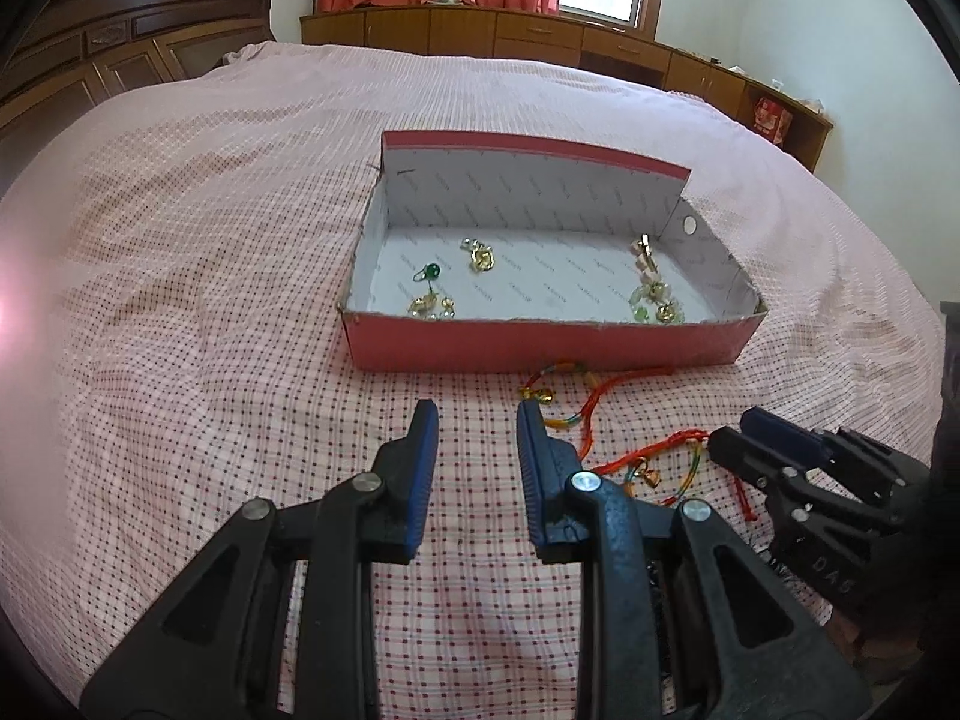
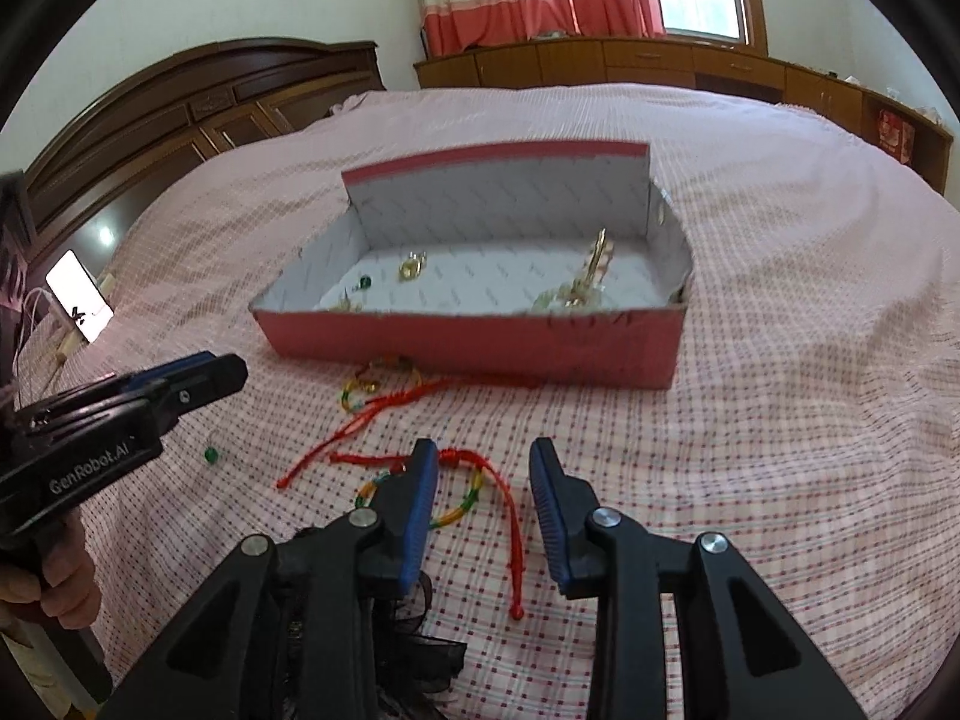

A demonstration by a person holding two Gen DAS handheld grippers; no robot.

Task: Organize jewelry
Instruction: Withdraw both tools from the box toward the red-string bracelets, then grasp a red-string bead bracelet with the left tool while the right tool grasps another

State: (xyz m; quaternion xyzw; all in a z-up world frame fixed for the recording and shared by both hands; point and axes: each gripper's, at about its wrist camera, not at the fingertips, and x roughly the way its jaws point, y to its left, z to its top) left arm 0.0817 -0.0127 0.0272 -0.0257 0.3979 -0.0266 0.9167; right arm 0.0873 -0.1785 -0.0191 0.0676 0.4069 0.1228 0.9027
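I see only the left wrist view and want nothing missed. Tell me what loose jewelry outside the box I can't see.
Observer: A small green bead piece lies on the bedspread, left of the red cords.
Operator: Report the right gripper's grip.
Observer: The right gripper is open; the red cord of the multicoloured bracelet lies between its fingers, unpinched.
Operator: Name anything else off my screen.
Observer: A lit phone stands at the picture's left, by the bed's edge.
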